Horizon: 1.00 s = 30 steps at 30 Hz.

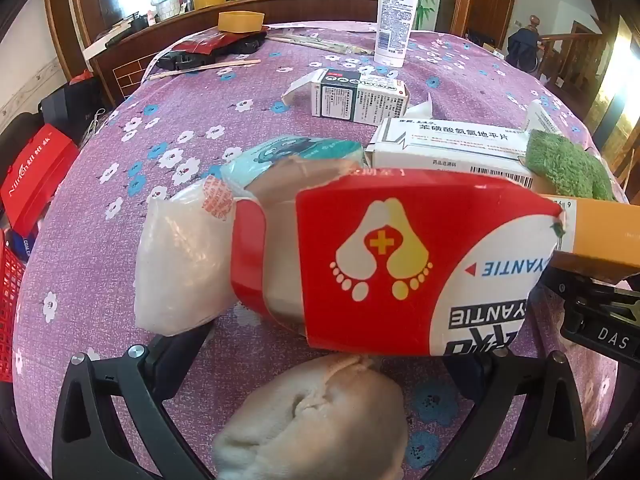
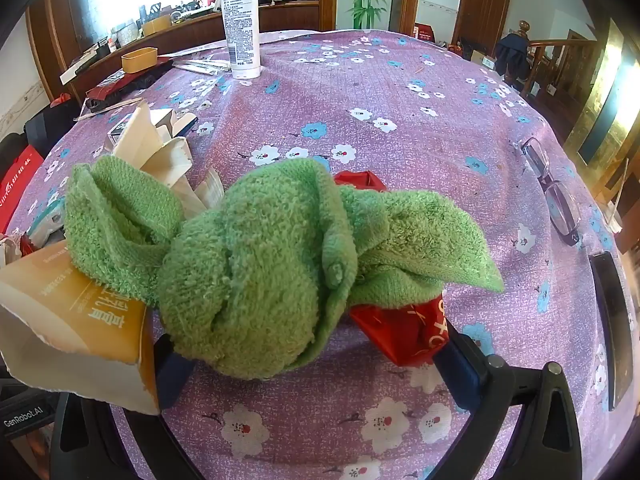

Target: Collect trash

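A beige cloth pouch (image 1: 316, 416) lies nearest; beyond it, the left gripper (image 1: 340, 344) clenches the red-and-white foot-patch packet (image 1: 400, 268). The right gripper (image 2: 316, 344) grasps the crumpled green terry towel (image 2: 260, 264). Lift both gently clear of the purple floral tabletop (image 2: 400, 100), keeping each grip firm.

The foot-patch packet (image 1: 384, 264) lies before the medicine box (image 1: 452, 148), with the towel (image 1: 568, 164) to its right. Behind them, another medicine box (image 1: 360, 98) lies before the upright lotion tube (image 1: 396, 12).
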Each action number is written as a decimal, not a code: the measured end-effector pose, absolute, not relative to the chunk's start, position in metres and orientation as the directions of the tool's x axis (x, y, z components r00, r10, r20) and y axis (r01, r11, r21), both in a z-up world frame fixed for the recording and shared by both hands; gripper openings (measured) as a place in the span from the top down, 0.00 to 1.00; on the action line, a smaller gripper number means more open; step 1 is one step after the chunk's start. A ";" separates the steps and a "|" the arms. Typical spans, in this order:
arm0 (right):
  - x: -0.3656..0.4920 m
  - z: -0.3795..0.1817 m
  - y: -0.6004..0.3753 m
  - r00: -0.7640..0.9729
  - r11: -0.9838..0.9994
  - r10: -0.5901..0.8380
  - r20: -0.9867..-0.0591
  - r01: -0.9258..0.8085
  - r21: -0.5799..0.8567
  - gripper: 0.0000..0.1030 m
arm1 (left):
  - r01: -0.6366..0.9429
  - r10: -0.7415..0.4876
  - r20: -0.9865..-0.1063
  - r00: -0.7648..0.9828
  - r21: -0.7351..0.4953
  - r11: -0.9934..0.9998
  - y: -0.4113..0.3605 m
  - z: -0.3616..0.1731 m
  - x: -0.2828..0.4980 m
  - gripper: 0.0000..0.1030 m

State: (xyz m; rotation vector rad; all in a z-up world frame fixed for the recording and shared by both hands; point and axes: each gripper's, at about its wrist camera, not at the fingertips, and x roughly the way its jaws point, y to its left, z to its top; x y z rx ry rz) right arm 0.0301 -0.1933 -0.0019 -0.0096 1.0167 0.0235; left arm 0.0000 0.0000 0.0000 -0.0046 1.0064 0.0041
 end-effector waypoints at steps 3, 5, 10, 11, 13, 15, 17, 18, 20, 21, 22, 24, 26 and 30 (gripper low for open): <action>0.031 -0.002 -0.193 0.528 1.000 0.015 -0.849 -0.024 0.003 0.00 | -0.010 0.005 -0.845 0.535 -0.001 1.000 0.000 0.000 0.000 0.00; 0.031 -0.001 -0.192 0.528 1.000 0.015 -0.849 -0.024 0.003 0.00 | -0.009 0.001 -0.850 0.527 -0.004 1.000 0.001 0.000 -0.001 0.00; 0.032 -0.001 -0.192 0.527 1.000 0.015 -0.850 -0.024 0.003 0.00 | -0.007 -0.030 -0.845 0.533 -0.040 0.999 0.013 0.018 -0.019 0.00; 0.032 -0.001 -0.192 0.529 1.000 0.015 -0.849 -0.018 0.007 0.00 | -0.005 -0.031 -0.840 0.542 -0.041 0.999 0.016 0.022 -0.023 0.00; 0.031 0.000 -0.191 0.513 0.999 0.022 -0.858 -0.045 -0.002 0.00 | 0.003 -0.041 -0.827 0.561 -0.047 0.999 0.024 0.035 -0.032 0.00; 0.028 0.007 -0.192 0.481 0.999 0.001 -0.877 -0.042 -0.022 0.00 | -0.007 -0.028 -0.812 0.583 -0.040 0.999 0.031 0.048 -0.039 0.00; 0.018 0.015 -0.196 0.491 0.998 -0.012 -0.871 -0.050 -0.042 0.00 | -0.013 -0.039 -0.799 0.600 -0.058 0.998 0.041 0.057 -0.050 0.00; 0.011 0.021 -0.198 0.493 0.997 -0.003 -0.870 -0.062 -0.038 0.00 | -0.015 -0.040 -0.793 0.608 -0.062 0.998 0.044 0.062 -0.055 0.00; -0.007 0.035 -0.202 0.504 0.997 0.008 -0.863 -0.073 -0.033 0.00 | -0.021 -0.033 -0.773 0.634 -0.060 0.998 0.050 0.071 -0.070 0.00; -0.017 0.043 -0.205 0.517 0.997 0.010 -0.856 -0.076 -0.034 0.00 | -0.016 -0.032 -0.760 0.649 -0.056 0.998 0.051 0.076 -0.077 0.00; -0.028 0.051 -0.206 0.531 0.996 0.012 -0.848 -0.079 -0.035 0.00 | -0.014 -0.028 -0.749 0.662 -0.049 0.999 0.051 0.079 -0.083 0.00; -0.049 0.068 -0.206 0.564 0.996 0.005 -0.826 -0.075 -0.045 0.00 | -0.012 -0.020 -0.717 0.697 -0.039 0.999 0.052 0.088 -0.098 0.00; -0.074 0.085 -0.205 0.603 0.998 0.008 -0.798 -0.058 -0.035 0.00 | -0.005 -0.015 -0.681 0.732 -0.027 1.000 0.052 0.097 -0.115 0.00; -0.126 0.113 -0.190 0.675 0.997 0.031 -0.737 -0.071 -0.023 0.00 | 0.031 -0.019 -0.613 0.790 0.010 0.999 0.050 0.113 -0.144 0.00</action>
